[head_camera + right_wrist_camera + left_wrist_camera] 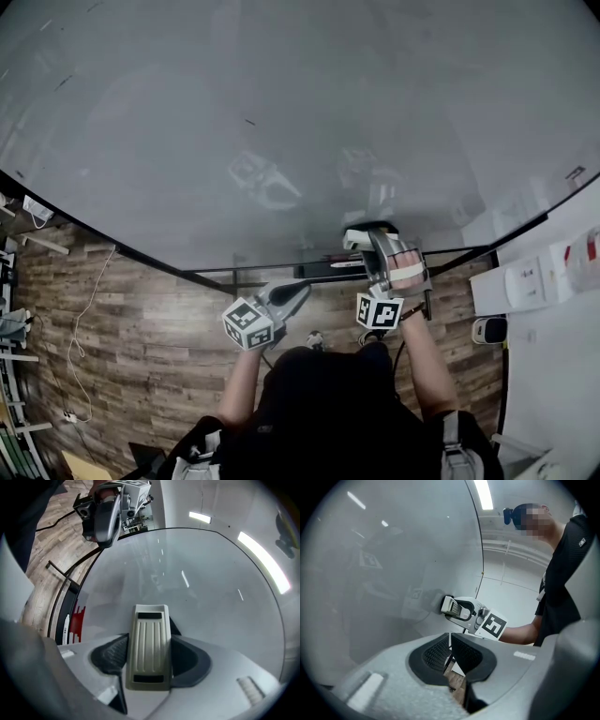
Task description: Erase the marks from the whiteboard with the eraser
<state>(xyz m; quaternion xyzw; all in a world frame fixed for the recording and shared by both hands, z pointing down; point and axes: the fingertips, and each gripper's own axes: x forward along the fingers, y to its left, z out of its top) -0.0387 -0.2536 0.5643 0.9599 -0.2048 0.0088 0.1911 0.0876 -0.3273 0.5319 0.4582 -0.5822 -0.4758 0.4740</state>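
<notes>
The whiteboard [281, 103] fills the upper head view, pale grey and nearly bare, with one small dark dash [249, 122] on it. My right gripper [369, 242] is shut on a cream ribbed eraser [357, 238] near the board's lower edge. In the right gripper view the eraser [150, 634] sits lengthwise between the jaws of the right gripper [150, 654]. The left gripper view shows the eraser [451, 605] right at the board's surface. My left gripper [298, 292] hangs lower left of it, off the board. The left gripper [450, 645] is shut on nothing.
A black frame and tray [328, 270] run under the board, with red markers [77, 619] lying in it. Wood floor [122, 347] lies below, with a cable [84, 309] at the left. A white wall with sockets [525, 281] stands at the right.
</notes>
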